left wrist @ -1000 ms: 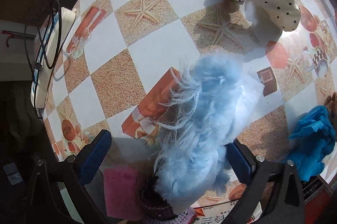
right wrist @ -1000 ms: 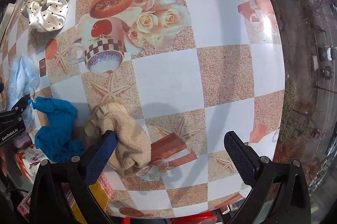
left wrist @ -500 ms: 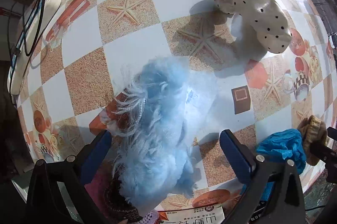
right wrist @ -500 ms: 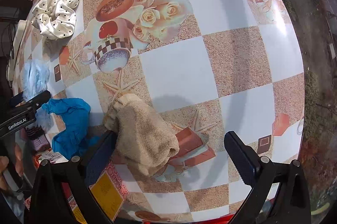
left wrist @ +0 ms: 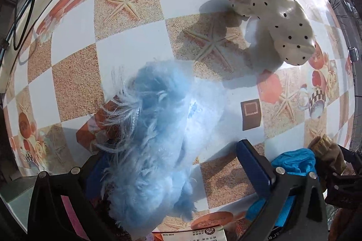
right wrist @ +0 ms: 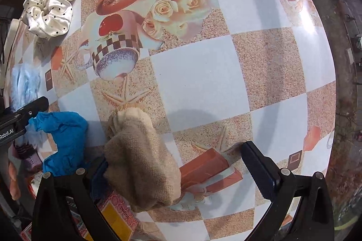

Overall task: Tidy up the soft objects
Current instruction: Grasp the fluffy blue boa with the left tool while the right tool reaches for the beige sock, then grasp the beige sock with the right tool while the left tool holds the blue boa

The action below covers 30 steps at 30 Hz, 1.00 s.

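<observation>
While our left gripper [left wrist: 172, 170] stands with its jaws wide apart around the fluffy pale-blue furry piece [left wrist: 158, 139], that piece lies on the checkered starfish-print surface [left wrist: 126, 53]. We see the cream satin polka-dot scrunchie [left wrist: 278, 16] well apart, farther out. Our right gripper [right wrist: 176, 170] is likewise spread wide, the beige knitted sock [right wrist: 140, 159] touching its left finger and lying on the surface. Just beside the sock sits a crumpled bright-blue cloth [right wrist: 63, 139].
</observation>
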Each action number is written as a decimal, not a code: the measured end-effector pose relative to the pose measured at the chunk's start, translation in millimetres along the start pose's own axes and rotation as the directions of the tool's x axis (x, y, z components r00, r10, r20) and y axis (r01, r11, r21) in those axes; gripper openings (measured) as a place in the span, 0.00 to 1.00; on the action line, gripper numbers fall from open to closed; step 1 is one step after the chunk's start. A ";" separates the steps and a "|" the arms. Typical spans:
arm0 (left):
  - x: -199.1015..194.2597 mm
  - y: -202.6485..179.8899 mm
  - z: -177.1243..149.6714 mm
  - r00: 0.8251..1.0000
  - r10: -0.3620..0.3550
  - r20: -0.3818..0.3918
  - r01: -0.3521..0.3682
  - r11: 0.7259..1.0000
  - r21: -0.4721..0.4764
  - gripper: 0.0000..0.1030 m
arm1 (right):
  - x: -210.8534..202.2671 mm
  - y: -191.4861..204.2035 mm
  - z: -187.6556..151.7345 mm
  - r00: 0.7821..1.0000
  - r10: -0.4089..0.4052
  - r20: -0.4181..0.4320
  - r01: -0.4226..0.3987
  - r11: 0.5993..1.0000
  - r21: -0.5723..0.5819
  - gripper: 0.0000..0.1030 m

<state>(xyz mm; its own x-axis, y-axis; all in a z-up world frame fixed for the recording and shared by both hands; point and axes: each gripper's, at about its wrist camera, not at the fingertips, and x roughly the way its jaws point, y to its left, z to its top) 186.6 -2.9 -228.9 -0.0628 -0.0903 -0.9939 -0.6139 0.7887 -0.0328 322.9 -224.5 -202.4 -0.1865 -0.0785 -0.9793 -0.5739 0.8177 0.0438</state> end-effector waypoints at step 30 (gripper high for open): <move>-114.2 -84.5 -8.1 0.980 -0.037 0.198 -0.009 0.974 0.227 0.30 | -78.7 -21.6 -28.7 0.978 0.135 0.159 -0.141 0.990 0.028 0.26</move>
<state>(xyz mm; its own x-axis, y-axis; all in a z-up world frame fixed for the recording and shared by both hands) 239.3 -64.1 -111.8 0.1169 0.0025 -0.9931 -0.4185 0.9070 -0.0469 327.0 -252.3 -120.6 -0.1328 0.1242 -0.9833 -0.5196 0.8362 0.1758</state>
